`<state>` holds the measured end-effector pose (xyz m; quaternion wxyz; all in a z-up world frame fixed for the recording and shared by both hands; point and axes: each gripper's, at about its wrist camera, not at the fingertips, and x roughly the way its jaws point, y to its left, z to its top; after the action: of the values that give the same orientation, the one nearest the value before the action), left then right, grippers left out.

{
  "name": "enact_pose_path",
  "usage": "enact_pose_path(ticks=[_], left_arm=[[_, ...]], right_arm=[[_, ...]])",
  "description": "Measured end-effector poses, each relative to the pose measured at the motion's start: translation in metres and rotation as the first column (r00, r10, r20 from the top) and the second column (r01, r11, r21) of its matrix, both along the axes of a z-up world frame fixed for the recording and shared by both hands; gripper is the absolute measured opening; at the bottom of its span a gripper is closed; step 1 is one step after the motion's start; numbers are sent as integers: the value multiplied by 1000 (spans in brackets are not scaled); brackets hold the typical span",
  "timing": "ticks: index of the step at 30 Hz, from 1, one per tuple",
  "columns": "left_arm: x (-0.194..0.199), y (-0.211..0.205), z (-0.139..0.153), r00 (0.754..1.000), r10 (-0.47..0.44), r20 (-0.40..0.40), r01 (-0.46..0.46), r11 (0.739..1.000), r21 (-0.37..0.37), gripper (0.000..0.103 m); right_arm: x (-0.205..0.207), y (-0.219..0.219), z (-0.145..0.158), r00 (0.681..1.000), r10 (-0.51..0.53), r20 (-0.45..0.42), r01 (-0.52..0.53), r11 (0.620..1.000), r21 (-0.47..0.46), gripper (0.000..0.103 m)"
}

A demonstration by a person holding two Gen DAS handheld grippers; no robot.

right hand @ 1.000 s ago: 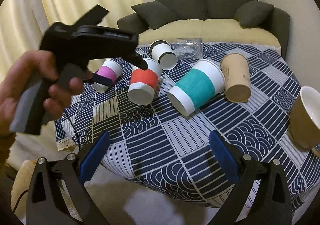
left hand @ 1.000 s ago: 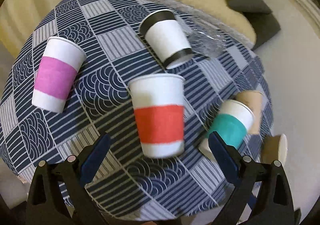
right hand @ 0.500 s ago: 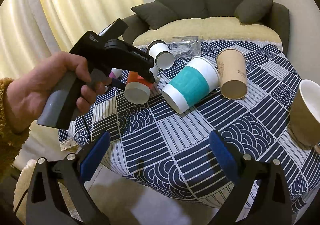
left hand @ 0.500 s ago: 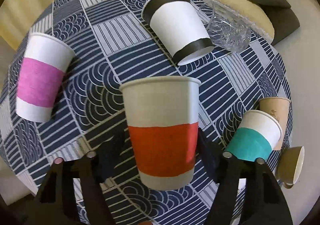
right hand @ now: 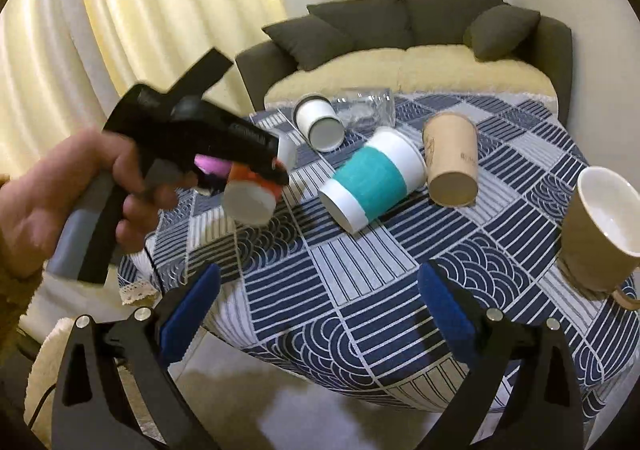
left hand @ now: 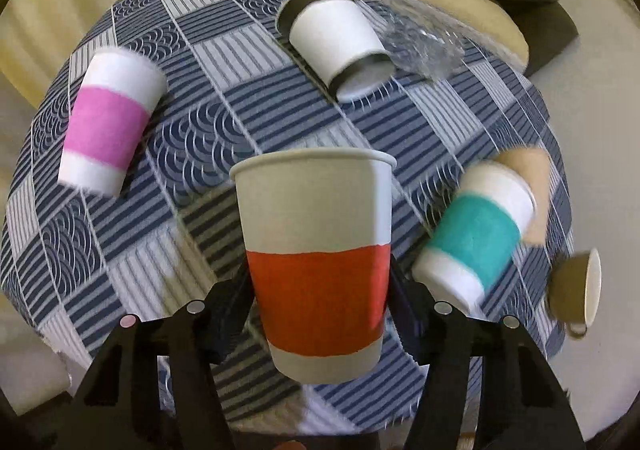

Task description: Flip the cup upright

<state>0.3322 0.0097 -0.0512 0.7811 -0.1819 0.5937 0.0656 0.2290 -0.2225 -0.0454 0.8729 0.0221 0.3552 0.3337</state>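
Note:
My left gripper (left hand: 320, 282) is shut on the white paper cup with a red band (left hand: 316, 262). It holds the cup off the patterned tablecloth (left hand: 208, 130), tilted with its base toward me. In the right wrist view the same cup (right hand: 252, 194) hangs in the left gripper (right hand: 264, 178) above the table's left side, base facing the camera. My right gripper (right hand: 320, 314) is open and empty, low in front of the table's near edge.
Lying on their sides are a pink-banded cup (left hand: 108, 122), a black-rimmed white cup (left hand: 336, 46), a teal-banded cup (right hand: 372, 182) and a brown cup (right hand: 452, 162). A crumpled clear plastic cup (right hand: 366, 110) lies at the back. A brown mug (right hand: 600, 226) stands at the right edge. A sofa (right hand: 404, 62) is behind.
My left gripper came down around the red-banded cup, shut on it and lifted it off the cloth. The right gripper stayed open and nearly still.

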Motion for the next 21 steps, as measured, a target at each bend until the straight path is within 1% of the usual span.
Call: enact_pose_path(ticks=[2, 6, 7, 8, 11, 14, 16, 18, 21], left_arm=[[-15, -2, 2, 1000, -6, -2, 6, 1000, -21, 60], [-34, -10, 1, 1000, -19, -13, 19, 999, -37, 60], [-39, -13, 0, 1000, -21, -19, 20, 998, -54, 60], [-43, -16, -1, 999, -25, -25, 23, 997, -72, 60], [-51, -27, -3, 998, -44, -36, 40, 995, -92, 60], [-56, -40, -7, 997, -63, -51, 58, 995, -85, 60], [-57, -47, -10, 996, -77, -55, 72, 995, -73, 60], [-59, -52, -12, 995, -85, -61, 80, 994, -68, 60], [-58, -59, -15, 993, -93, -69, 91, 995, -37, 61]], right_arm=[[-5, -2, 3, 1000, 0, 11, 0, 1000, 1, 98], [-15, -7, 8, 1000, 4, 17, -4, 1000, 8, 98], [-18, -8, 9, 1000, 4, 19, -4, 1000, 8, 98], [-22, -10, 10, 1000, 3, 21, -3, 1000, 9, 98], [-32, -15, 5, 1000, 2, 15, -2, 1000, -1, 98], [-39, -19, -3, 1000, 6, -7, -6, 1000, -13, 98], [-44, -21, -4, 1000, 5, -5, -5, 1000, -20, 98], [-45, -22, -4, 1000, 0, -3, 0, 1000, -15, 98], [-40, -25, -8, 1000, -15, -19, 15, 1000, -20, 98]])
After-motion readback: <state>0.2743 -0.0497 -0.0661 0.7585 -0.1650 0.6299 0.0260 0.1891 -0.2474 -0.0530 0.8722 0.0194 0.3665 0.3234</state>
